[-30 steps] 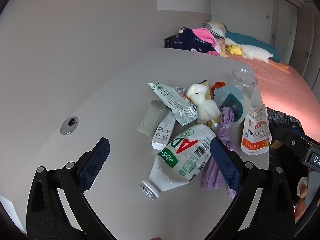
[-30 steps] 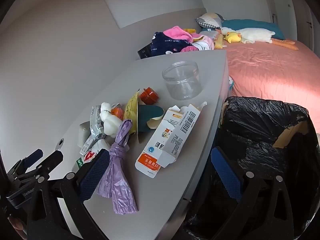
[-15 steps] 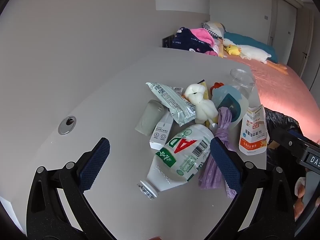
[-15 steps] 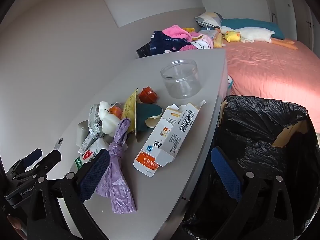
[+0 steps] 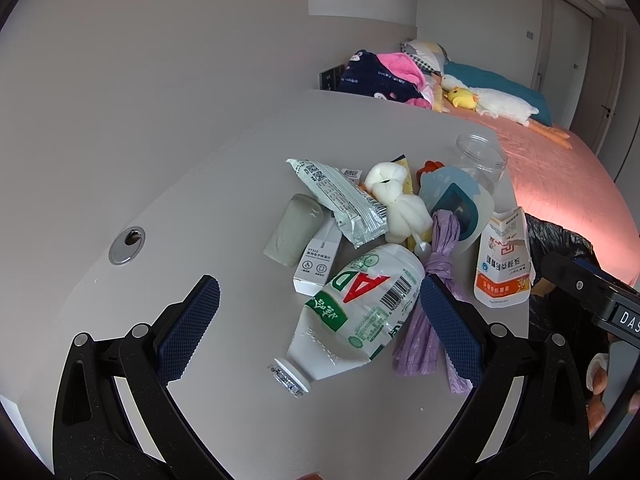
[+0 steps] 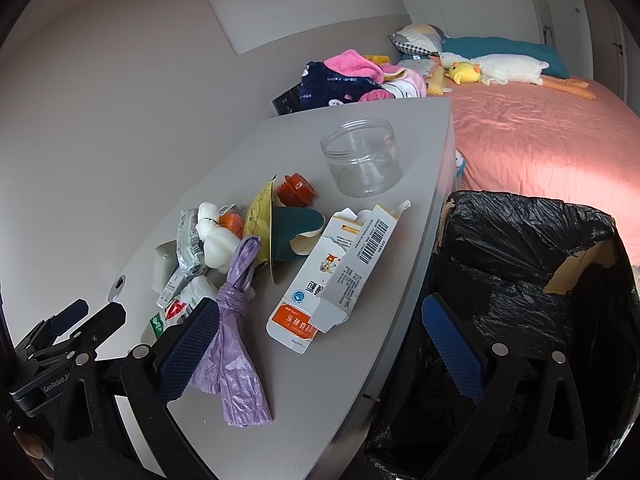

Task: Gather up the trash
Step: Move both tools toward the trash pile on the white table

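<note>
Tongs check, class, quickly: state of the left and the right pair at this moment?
Left tongs: open, holding nothing, hovering over the crushed bottle.
Right tongs: open, holding nothing, over the table edge.

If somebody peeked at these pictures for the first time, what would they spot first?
Probably the messy heap of trash in the middle of the grey table: a squashed white bottle lying nearest the left gripper, with a knotted purple bag beside it. Then the black-lined trash bin standing right at the table's edge.

Bin [image 6: 520, 264] bottom cut off; bottle [image 6: 188, 300] mostly behind right claw [image 6: 320, 344].
</note>
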A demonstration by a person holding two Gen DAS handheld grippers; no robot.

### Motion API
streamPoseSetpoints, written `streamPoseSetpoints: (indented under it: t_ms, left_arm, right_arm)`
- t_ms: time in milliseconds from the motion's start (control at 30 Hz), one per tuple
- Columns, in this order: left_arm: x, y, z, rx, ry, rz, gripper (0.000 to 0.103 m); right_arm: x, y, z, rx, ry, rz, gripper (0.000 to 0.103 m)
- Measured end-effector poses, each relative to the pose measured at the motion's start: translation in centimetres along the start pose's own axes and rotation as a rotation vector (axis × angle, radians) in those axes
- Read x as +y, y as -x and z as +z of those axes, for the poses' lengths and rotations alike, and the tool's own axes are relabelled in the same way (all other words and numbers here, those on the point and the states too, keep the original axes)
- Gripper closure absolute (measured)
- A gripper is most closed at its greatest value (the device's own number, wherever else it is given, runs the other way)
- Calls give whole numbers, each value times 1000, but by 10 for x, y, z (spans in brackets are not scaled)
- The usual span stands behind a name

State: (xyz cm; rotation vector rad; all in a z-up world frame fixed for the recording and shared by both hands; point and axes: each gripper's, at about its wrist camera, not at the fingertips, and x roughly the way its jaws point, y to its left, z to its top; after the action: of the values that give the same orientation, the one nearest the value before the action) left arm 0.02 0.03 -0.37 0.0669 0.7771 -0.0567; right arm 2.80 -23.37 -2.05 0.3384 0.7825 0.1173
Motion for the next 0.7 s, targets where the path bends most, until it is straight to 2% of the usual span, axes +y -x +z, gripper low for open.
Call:
streamPoseSetpoints:
  t_ms: [700]
  left_arm:
    - [-2, -4, 0, 13, -12, 1, 6]
  right_arm:
    - [0, 0, -1, 5, 0, -2, 2]
